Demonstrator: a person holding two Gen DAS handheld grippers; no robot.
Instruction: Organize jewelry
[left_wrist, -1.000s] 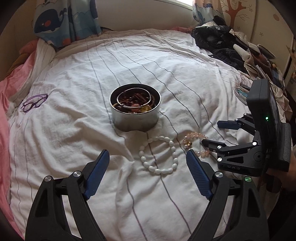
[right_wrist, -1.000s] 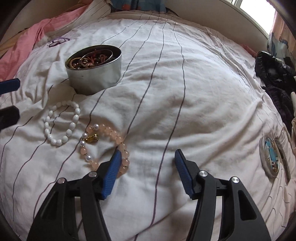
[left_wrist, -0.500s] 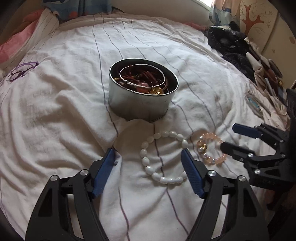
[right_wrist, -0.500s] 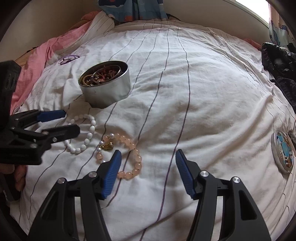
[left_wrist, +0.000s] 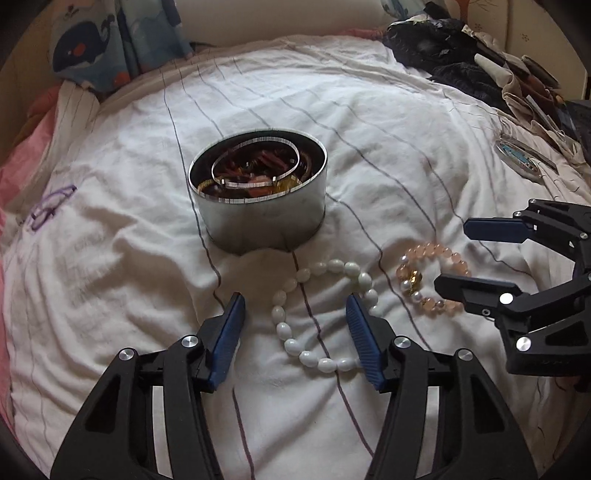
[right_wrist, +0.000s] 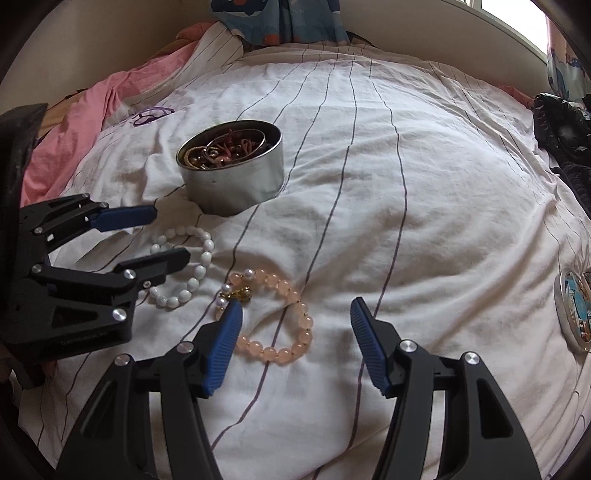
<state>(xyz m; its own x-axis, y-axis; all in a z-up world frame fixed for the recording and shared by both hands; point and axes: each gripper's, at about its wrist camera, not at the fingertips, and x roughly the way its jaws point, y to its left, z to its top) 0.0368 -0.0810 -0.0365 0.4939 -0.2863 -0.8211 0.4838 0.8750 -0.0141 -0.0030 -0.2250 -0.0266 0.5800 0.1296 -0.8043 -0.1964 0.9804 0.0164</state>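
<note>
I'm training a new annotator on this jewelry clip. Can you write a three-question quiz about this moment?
1. True or false: the white bead bracelet already lies inside the tin.
2. Which bracelet lies partly between the fingers of the right tongs? A) white B) pink C) neither
3. Fill in: the purple glasses lie on the ____.

Key:
1. False. It lies on the bedsheet, with the closing left tongs around part of it.
2. B, the pink bead bracelet.
3. Bedsheet.

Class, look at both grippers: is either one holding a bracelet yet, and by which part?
Neither. The left gripper is closing around the white bracelet, not pressing it. The right gripper stands open over the pink bracelet.
</note>
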